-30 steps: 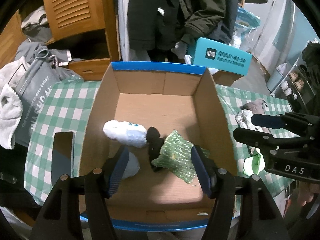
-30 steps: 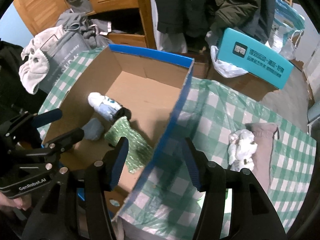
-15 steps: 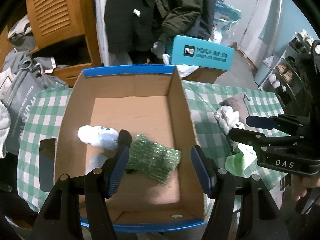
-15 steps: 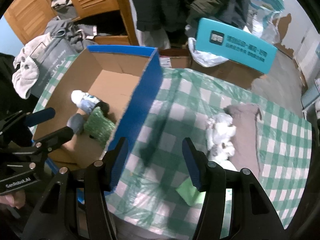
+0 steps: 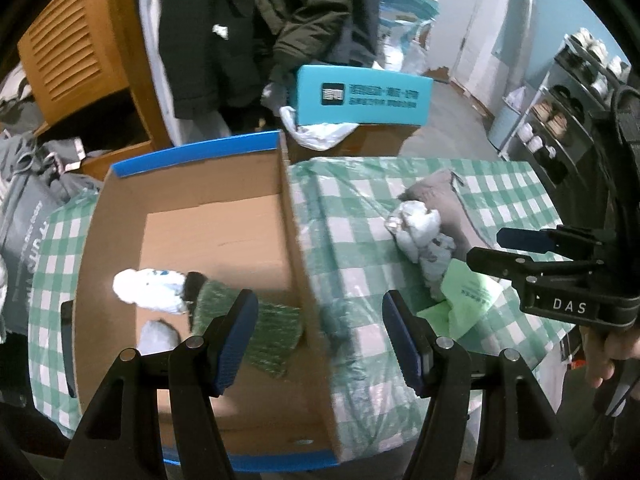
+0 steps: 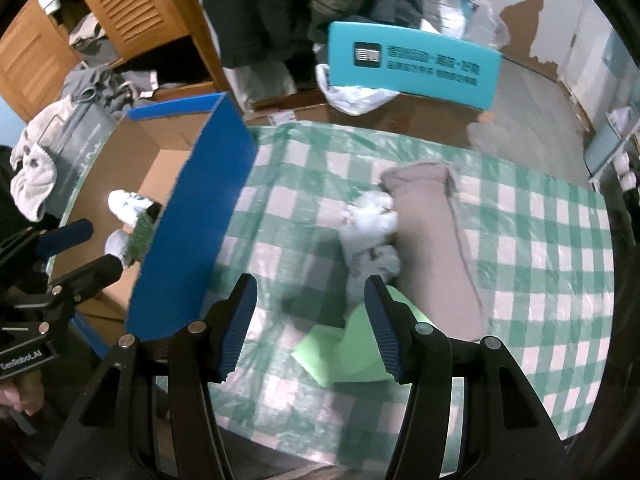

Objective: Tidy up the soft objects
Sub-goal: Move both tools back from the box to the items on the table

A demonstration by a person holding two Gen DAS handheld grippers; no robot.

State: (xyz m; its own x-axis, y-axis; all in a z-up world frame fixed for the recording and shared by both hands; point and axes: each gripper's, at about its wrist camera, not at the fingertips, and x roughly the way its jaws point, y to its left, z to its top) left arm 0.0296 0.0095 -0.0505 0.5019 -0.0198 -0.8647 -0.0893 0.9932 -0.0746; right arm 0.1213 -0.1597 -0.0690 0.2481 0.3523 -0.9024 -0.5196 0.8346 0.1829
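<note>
Green-and-white checked plastic cloth [image 6: 520, 240] covers the table and fills the middle and right of the right wrist view. On its left part sits a large open cardboard box with a blue outside and blue rim [image 5: 292, 240], which takes up the centre left of the left wrist view; its near right wall runs down the middle of that frame.

A long taupe cloth [image 6: 432, 248] lies on the checked cover at the centre of the right wrist view, with a crumpled white cloth bundle [image 6: 370, 232] touching its left edge. Just below the bundle, lower in the frame, lies a light green folded cloth [image 6: 340, 352].

Inside the box, at its lower left in the left wrist view, lie a dark green knitted cloth [image 5: 272, 332], a white rolled sock with pale blue marks [image 5: 150, 290], a small grey-white ball [image 5: 158, 334] and a small black piece [image 5: 194, 286] between the white roll and the green knit.

The left gripper [image 5: 316, 338] hangs over the box's right wall with its blue-padded fingers apart and nothing between them. The right gripper [image 6: 310, 326] hangs above the checked cloth at the lower centre of its own view, fingers apart and empty, the right pad just over the green folded cloth and the white bundle.
</note>
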